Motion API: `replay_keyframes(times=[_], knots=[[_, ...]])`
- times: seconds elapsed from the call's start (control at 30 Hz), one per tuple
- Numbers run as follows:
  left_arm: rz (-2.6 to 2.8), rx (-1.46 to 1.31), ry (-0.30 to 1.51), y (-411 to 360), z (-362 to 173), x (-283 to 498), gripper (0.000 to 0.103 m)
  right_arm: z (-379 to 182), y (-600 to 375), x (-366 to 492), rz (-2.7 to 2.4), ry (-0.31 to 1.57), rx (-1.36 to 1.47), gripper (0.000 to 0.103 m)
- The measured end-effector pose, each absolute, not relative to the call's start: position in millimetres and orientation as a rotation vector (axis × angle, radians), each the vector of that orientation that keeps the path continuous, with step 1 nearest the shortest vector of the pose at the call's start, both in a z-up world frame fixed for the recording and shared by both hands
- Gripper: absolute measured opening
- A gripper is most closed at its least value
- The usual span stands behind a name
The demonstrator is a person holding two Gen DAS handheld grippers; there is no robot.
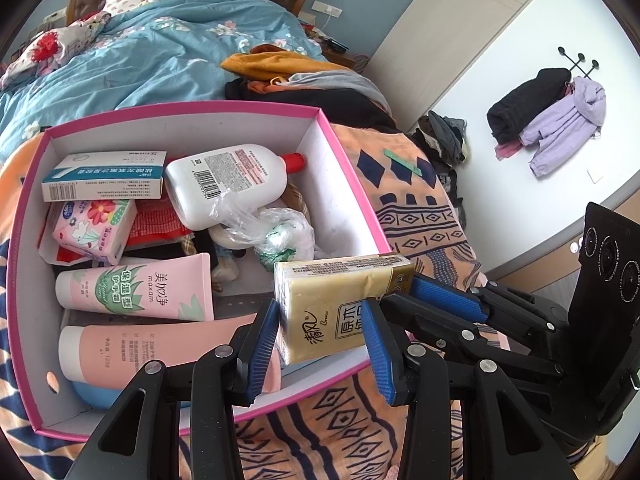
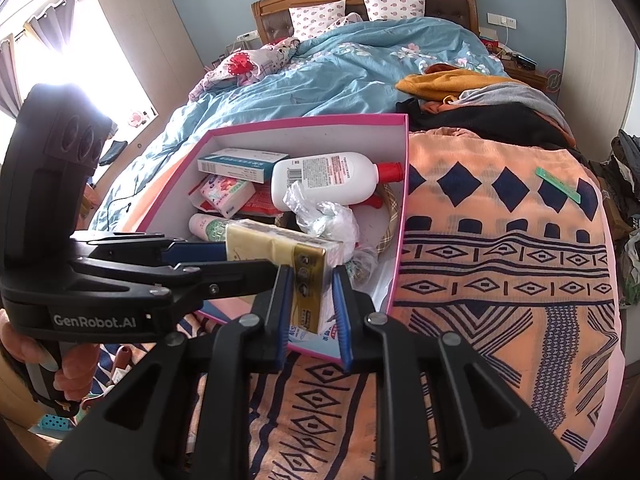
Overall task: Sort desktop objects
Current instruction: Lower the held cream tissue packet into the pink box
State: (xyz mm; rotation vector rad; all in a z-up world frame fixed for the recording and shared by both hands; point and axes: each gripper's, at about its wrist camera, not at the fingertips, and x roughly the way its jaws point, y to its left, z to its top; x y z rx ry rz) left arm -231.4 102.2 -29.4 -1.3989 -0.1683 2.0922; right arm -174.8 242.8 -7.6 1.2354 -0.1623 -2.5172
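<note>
The bed (image 2: 340,64) carries an orange patterned blanket (image 2: 500,248), and on it sits a pink-rimmed box (image 1: 348,160) holding a white lotion bottle (image 1: 232,184), hand-cream tubes (image 1: 136,288) and a medicine carton (image 1: 104,176). Over the box's near corner hangs a yellow tissue pack (image 1: 336,304); the left claw (image 1: 320,332) pinches one end, the right claw (image 2: 310,292) pinches the other.

Bright daylight, window (image 2: 60,40) blown out at left, fisheye edges bent and dark
</note>
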Motion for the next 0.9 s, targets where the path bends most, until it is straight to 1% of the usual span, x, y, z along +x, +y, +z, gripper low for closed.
replay_keyframes(times=[0.9], knots=[[2.055, -1.485, -0.183, 107, -63, -240, 0.041, -31, 241, -185, -2.487, -0.109, 1.324, 0.023]])
